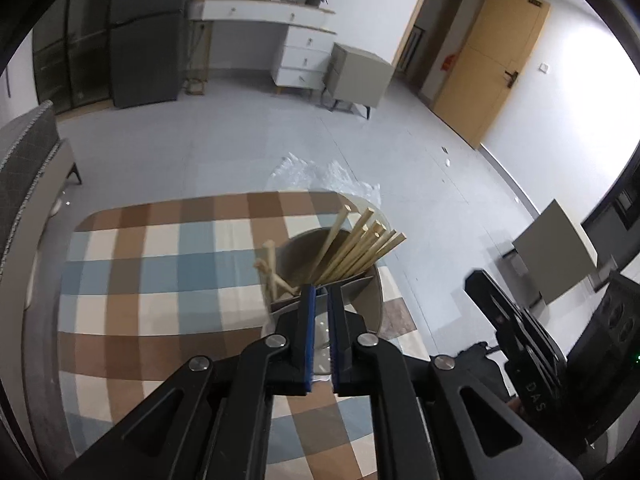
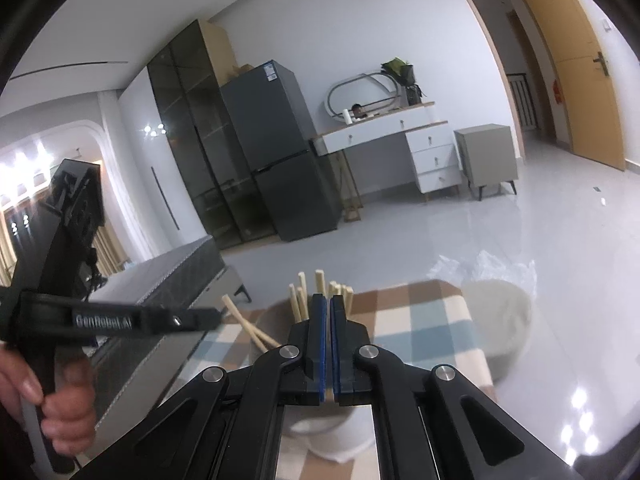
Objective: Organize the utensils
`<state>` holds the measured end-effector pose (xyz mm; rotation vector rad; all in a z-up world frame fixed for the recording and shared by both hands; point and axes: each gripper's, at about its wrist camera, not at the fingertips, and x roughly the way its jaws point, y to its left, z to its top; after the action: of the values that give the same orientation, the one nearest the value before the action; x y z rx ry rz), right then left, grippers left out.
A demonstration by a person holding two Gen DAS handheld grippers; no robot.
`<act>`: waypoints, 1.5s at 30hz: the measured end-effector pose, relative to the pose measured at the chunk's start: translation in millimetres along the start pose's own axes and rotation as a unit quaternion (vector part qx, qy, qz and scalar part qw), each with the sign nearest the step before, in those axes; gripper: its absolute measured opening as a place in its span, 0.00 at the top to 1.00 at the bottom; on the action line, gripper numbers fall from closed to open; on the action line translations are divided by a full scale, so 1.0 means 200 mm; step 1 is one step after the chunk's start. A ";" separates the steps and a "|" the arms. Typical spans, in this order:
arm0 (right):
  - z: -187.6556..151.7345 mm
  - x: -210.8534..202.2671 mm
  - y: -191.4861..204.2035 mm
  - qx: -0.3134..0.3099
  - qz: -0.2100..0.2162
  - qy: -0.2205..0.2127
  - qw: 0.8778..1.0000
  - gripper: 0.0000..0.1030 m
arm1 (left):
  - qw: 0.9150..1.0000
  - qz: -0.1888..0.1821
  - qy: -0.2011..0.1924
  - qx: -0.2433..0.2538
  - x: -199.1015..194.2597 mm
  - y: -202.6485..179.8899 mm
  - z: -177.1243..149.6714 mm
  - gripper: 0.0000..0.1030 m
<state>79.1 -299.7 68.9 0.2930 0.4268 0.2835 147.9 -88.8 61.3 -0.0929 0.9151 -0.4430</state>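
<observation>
A grey round utensil holder point(image 1: 360, 280) stands on the checked tablecloth point(image 1: 168, 264). Several wooden chopsticks point(image 1: 360, 252) lean in its right compartment, two more point(image 1: 272, 272) in its left. My left gripper point(image 1: 321, 294) is shut on the holder's inner divider, its blue pads on either side of it. In the right wrist view the holder point(image 2: 344, 428) sits right under my right gripper point(image 2: 329, 304), which is shut on one chopstick, a pale sliver between the pads. Other chopsticks point(image 2: 300, 300) stick up behind the fingertips. The left gripper's body point(image 2: 120, 322) shows at the left.
A second grey container point(image 2: 496, 320) and crumpled clear plastic point(image 1: 320, 176) sit at the table's far edge. A grey sofa point(image 1: 28, 168) stands to the left. A fridge, white desk and small cabinet stand across the tiled floor.
</observation>
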 end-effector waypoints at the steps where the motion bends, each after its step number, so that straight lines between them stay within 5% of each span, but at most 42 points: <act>1: 0.00 -0.02 0.00 -0.001 -0.003 0.001 1.000 0.94 | 1.000 0.006 -0.008 -0.002 -0.05 -0.01 -0.01 0.83; 4: 0.00 -0.10 0.03 -0.009 -0.007 -0.003 1.000 0.76 | 0.999 0.018 -0.034 -0.011 -0.14 -0.01 -0.05 0.63; 6: 0.00 -0.16 0.05 -0.014 -0.007 -0.013 1.000 0.67 | 0.998 0.025 -0.056 -0.012 -0.22 -0.02 -0.07 0.60; 15: 0.03 -0.38 0.20 -0.034 0.005 -0.048 0.998 0.48 | 0.989 0.064 -0.133 -0.008 -0.51 -0.06 -0.14 0.38; 19: 0.03 -0.46 0.27 -0.051 0.008 -0.061 0.997 0.37 | 0.984 0.079 -0.160 -0.005 -0.59 -0.06 -0.18 0.20; 34: -0.08 -0.64 0.46 -0.096 0.004 -0.099 0.990 0.02 | 0.967 0.112 -0.230 -0.015 -0.76 0.02 -0.38 0.04; 39: -0.14 -0.66 0.49 -0.101 -0.002 -0.107 0.989 0.00 | 0.955 0.140 -0.260 -0.007 -0.79 0.04 -0.52 0.02; 45: -0.25 -0.66 0.52 -0.108 -0.027 -0.111 0.988 0.00 | 0.954 0.148 -0.259 -0.017 -0.71 0.11 -0.61 0.02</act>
<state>-79.2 -236.3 106.8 0.0994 0.1816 0.2378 -16.3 2.6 86.5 -0.0962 0.4071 -0.1091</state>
